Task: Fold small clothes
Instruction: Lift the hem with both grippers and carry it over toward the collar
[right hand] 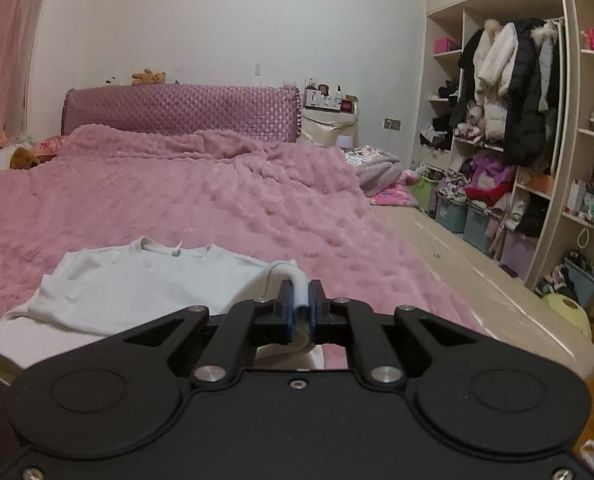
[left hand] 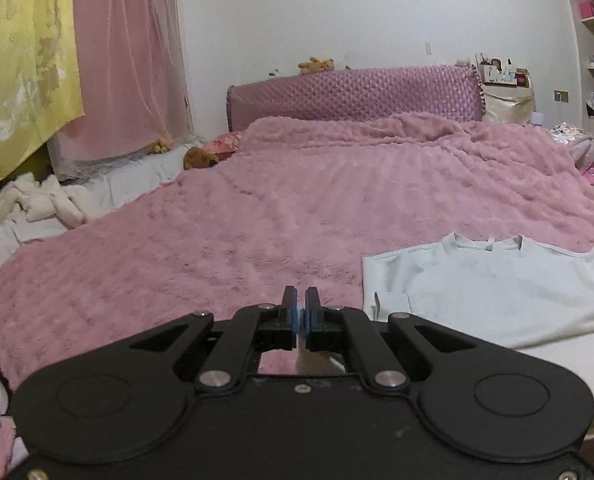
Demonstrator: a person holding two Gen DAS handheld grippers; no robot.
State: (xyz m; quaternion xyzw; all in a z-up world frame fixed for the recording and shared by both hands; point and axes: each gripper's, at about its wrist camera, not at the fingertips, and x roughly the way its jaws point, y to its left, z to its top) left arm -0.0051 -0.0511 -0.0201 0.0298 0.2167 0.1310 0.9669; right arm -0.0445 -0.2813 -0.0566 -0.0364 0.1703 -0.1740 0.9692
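The near hem of the white shirt (right hand: 137, 292) disappears behind the black body of the right hand-held gripper (right hand: 300, 304), so how far its pinched fold runs can't be seen. From the left hand-held gripper (left hand: 300, 308), the shirt's right side is cut off by the frame. The bottles on the bedside shelf (right hand: 329, 100) are too small to identify.

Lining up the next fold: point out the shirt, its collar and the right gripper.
shirt (right hand: 145, 284), right wrist view, middle of body.
collar (left hand: 485, 242), left wrist view, neckline.
right gripper (right hand: 301, 300), right wrist view, between fingertips, shut on sleeve.
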